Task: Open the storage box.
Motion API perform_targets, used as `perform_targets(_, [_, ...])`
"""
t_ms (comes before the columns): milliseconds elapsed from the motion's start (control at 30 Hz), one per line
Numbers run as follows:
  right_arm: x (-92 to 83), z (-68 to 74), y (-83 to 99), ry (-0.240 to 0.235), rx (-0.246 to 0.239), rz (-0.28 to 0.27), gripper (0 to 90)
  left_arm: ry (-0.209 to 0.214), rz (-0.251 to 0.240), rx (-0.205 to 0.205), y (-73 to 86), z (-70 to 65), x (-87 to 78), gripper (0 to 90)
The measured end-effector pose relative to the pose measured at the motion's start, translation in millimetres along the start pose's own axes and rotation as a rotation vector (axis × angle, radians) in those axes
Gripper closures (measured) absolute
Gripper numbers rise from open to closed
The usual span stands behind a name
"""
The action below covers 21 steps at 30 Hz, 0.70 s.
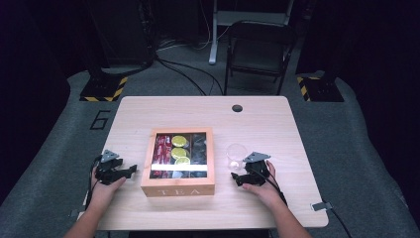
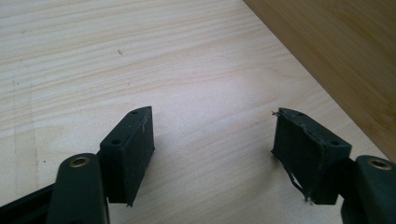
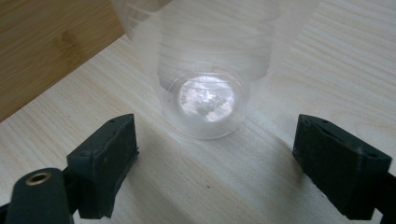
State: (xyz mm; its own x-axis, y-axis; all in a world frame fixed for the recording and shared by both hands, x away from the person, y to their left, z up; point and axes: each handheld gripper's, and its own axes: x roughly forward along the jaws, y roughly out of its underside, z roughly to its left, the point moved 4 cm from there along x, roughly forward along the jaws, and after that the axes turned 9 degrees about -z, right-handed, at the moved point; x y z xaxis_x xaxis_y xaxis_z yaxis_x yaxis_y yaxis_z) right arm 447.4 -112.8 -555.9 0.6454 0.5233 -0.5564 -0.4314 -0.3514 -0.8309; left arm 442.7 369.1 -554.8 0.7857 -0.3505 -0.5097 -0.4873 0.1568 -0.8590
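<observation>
Wooden tea box (image 1: 178, 161), frame centre; clear cup (image 1: 236, 154) right; left gripper (image 1: 130, 169) and right gripper (image 1: 236, 177): jaws apart, empty.

Light wooden table (image 1: 257, 124) in the middle, with a small round hole (image 1: 237, 108) near its far edge, right of centre. Underneath, grey floor mat (image 1: 341, 129), marked with a dark "6" (image 1: 100, 119) at far left. Beyond the table, a black folding chair (image 1: 260, 49). Left of the chair, a white stand leg (image 1: 214, 34) and black cables (image 1: 183, 74) across the floor. At far left and far right, yellow-and-black striped bases (image 1: 104, 88) (image 1: 319, 88).
</observation>
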Motion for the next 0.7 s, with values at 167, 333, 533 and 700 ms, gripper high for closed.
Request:
perform_targets(167, [-1.1,1.0,0.3,0.009,0.002,-0.002,14.5,0.006,0.008,0.006,0.0,0.0,0.1,27.9])
perform_targets(333, [-2.2,2.1,1.0,0.012,0.011,-0.005,15.7,0.011,0.008,-0.004,-0.1,0.9,-0.4,27.9])
perform_targets(533, [-2.1,2.5,1.1,0.026,0.016,-0.012,16.2,-0.006,0.004,0.018,0.1,-1.7,1.8,26.1])
perform_targets(700, [-2.1,2.8,0.9,0.02,0.021,-0.006,16.4,0.014,0.011,0.001,-0.3,0.4,0.5,26.0])
